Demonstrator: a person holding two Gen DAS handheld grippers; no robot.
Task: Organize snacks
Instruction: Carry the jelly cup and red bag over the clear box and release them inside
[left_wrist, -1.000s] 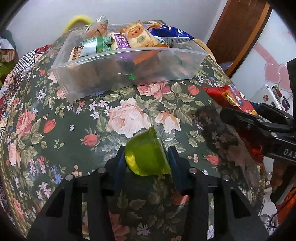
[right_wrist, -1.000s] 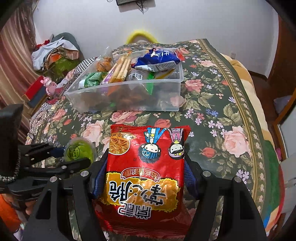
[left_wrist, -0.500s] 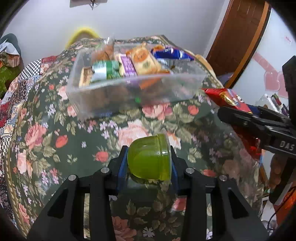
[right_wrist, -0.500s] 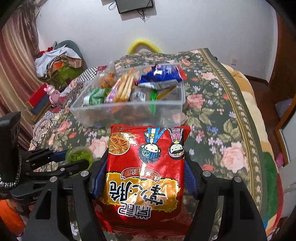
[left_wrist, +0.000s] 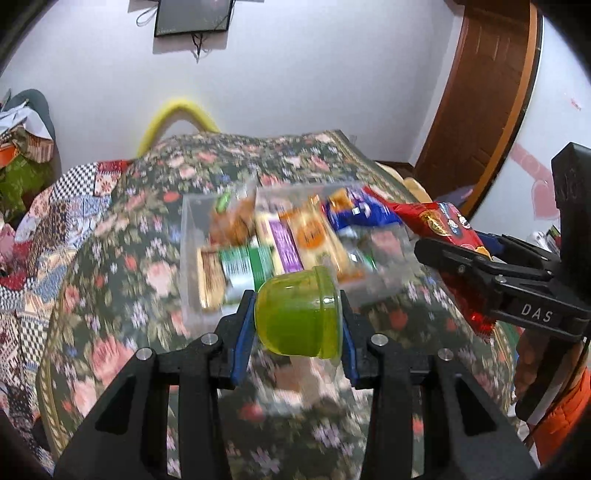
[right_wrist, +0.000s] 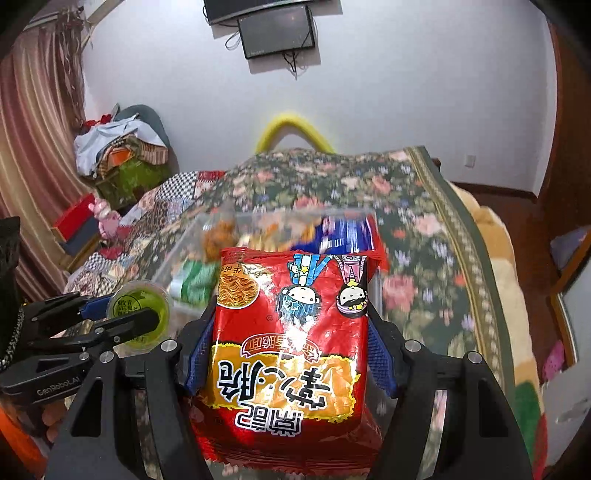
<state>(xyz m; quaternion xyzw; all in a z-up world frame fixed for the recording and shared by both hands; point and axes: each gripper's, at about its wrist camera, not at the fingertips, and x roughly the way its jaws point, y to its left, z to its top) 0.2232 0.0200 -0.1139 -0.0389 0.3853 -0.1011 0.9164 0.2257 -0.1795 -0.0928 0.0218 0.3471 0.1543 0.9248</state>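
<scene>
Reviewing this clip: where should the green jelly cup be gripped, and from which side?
Grip the green jelly cup across its round side wall, just below the wider lid rim, coming in side-on. The left gripper does this: one finger on each flank. The flat sealed top offers nothing to pinch.

Centre frame: snack bin (left_wrist: 192, 229) on the bed (left_wrist: 122, 280) (packets inside), jelly cup (left_wrist: 299, 314) before it, noodle packet (left_wrist: 443, 229) at right.
</scene>
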